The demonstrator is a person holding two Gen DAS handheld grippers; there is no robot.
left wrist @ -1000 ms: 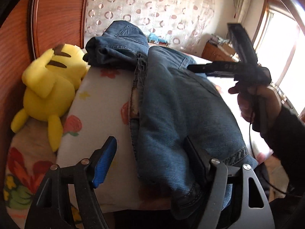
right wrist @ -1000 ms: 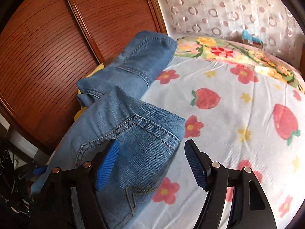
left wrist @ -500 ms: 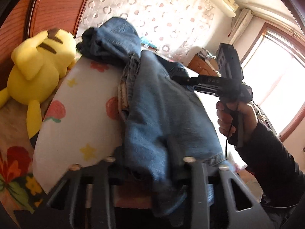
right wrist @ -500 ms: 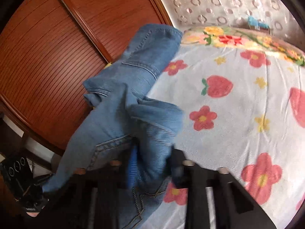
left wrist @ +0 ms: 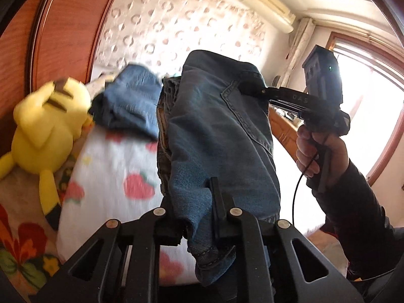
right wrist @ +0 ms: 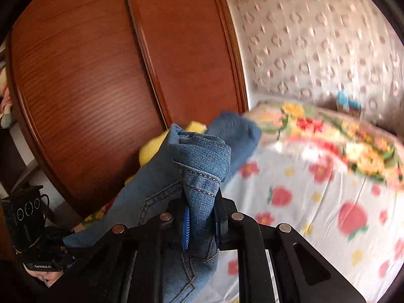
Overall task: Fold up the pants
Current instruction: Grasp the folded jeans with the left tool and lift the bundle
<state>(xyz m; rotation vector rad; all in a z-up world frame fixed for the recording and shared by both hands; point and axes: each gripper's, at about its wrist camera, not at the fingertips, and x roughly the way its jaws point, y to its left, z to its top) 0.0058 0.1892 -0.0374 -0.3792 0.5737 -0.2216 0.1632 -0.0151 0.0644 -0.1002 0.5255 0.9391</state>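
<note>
**Both claws bite the waistband, pants coming off the bed**

The left claw [left wrist: 195,217] has its jaws closing on a bunched fold of the pants [left wrist: 217,136], denim squeezed between the pads. The right claw [right wrist: 200,223] is doing the same at the other corner: jaws closing, a thick roll of denim pinched between its blue pads [right wrist: 186,227]. In the left view the right claw's fingers reach into the cloth near a back pocket, held by a hand [left wrist: 318,151] in a dark sleeve.

The pants hang between the two grips at the near end, raised above the bed [right wrist: 315,202]. The far end, the legs, trails in a crumpled heap toward the headboard, beside a yellow plush [left wrist: 45,131]. The strawberry-print sheet below is bare on the right side.

By my reading the step in hand is the pick-up: the waist end is seized at two points and lifted, ahead of spreading or doubling the garment. No fold looks finished yet; the legs are still rumpled.

The next move probably calls for drawing the two grips apart to tauten the waistband, then pulling the pants clear of the plush so the legs straighten. Denim is heavy, and a bunched pinch may slip.
</note>
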